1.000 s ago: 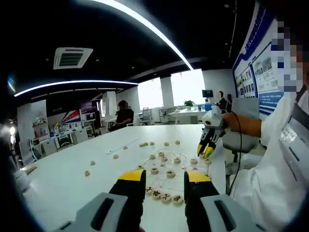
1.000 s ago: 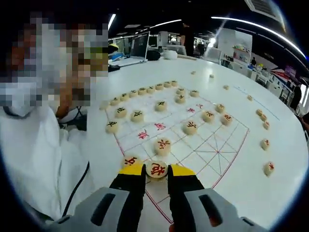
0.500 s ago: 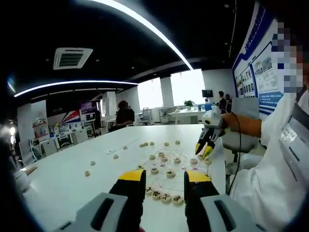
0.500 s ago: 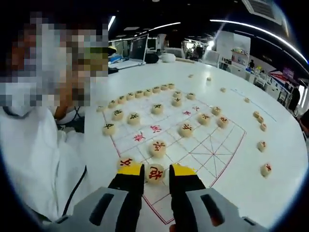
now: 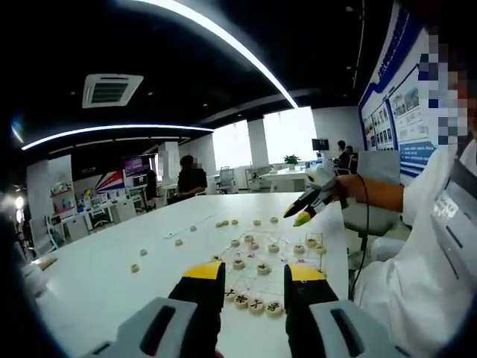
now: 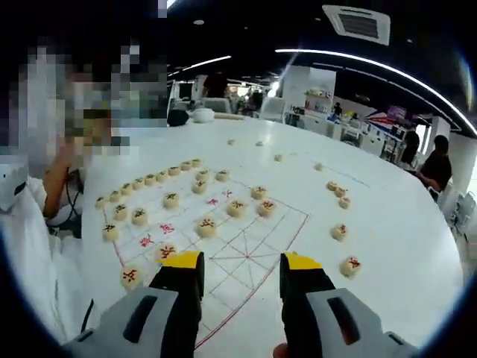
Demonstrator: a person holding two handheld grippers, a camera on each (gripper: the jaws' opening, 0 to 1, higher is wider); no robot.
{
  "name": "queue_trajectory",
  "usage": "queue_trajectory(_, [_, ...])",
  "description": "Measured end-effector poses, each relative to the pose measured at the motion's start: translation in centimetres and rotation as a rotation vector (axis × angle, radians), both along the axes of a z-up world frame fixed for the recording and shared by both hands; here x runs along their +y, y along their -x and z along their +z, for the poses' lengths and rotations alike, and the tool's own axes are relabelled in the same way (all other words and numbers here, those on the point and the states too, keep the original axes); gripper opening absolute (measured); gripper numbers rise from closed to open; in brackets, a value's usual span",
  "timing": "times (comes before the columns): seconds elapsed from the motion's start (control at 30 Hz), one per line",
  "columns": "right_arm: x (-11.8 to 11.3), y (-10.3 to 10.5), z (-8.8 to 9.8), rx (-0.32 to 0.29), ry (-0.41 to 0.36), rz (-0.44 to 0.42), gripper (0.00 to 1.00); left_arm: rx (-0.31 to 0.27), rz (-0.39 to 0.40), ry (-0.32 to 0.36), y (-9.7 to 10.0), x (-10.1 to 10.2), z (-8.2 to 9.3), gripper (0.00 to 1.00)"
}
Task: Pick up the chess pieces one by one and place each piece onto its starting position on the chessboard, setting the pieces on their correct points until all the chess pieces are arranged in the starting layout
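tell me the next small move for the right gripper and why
Probably swing the right gripper toward the loose red pieces off the board's edge and lower over the nearest. Its jaws are open and empty above the board, and several pieces lie off the grid on the table.

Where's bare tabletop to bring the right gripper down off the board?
Free: the white table beyond the board's far edge, and between that edge and the loose pieces on the right. Crowded: the black row and the board's left half.
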State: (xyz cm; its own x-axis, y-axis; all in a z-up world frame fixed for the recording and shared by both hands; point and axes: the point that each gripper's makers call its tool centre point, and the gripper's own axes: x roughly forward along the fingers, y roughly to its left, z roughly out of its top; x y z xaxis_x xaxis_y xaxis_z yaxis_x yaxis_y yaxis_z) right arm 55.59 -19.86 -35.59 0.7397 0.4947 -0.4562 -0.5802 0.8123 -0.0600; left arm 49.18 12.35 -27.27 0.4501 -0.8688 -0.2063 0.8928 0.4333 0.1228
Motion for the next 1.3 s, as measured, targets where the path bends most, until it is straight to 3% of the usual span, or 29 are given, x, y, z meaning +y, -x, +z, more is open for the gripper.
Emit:
queue_trajectory(0.17, [-4.4,-2.0,-0.6,-0.016,0.081,-0.172,0.41,-0.001,0.001,0.004,0.0,0.1,0.1,0.33])
queue_trajectory(0.47, [-9.1,-4.4,-2.2,0.016,0.014,-0.323,0.41,-0.001,0.002,0.006,-0.1,0.2,0.2,0.33])
queue_trajectory(0.73, [-9.0,-5.6,-3.7,0.055,0.028,-0.318,0.40,0.002,0.001,0.002,-0.2,0.0,0.0,0.33])
queue_trajectory(1.3, [-9.0,-7.5,-5.0,0.080,0.040,-0.324,0.36,-0.001,0.006,0.007,-0.2,0.3,0.1,0.33])
